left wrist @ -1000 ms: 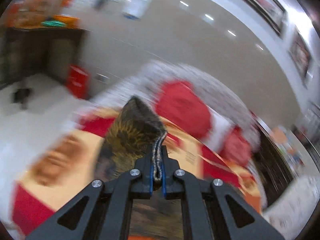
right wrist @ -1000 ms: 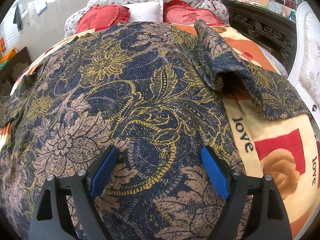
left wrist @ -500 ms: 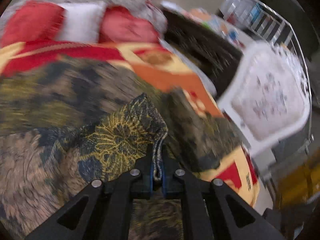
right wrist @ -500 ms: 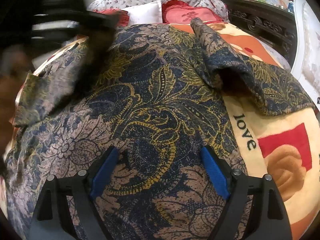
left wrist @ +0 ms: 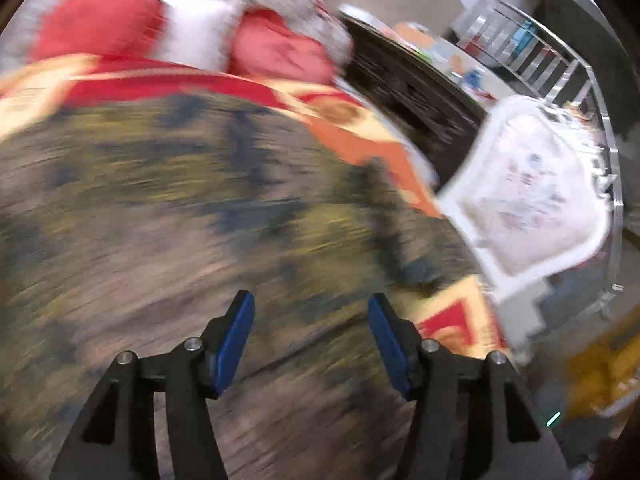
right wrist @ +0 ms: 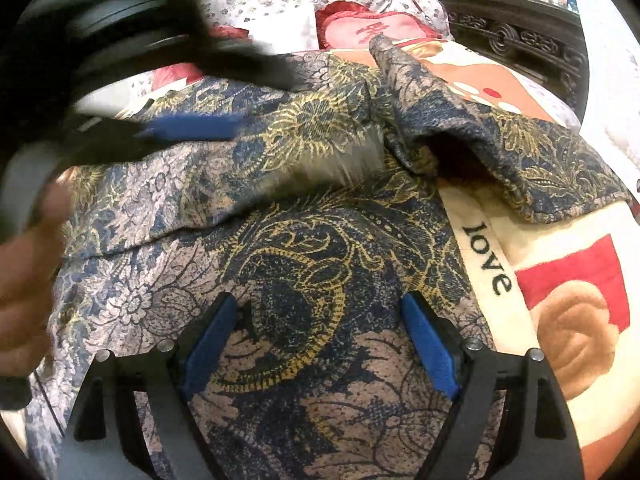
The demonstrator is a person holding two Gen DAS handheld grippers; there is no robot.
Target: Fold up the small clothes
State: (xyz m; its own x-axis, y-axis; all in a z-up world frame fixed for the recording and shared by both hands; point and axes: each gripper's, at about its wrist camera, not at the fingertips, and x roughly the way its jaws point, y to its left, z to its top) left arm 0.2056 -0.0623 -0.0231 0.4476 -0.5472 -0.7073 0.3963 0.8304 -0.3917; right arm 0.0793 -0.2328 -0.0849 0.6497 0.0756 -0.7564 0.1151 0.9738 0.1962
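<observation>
Softly rumpled floral garment [right wrist: 304,264], navy-gold paisley, across plush blanket [right wrist: 560,280].

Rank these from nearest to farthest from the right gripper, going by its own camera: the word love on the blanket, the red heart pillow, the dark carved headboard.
From the right gripper:
1. The word love, just right of it on the blanket.
2. Red heart pillow, far up at the bed's head.
3. Carved headboard, upper right, behind the pillow.
</observation>
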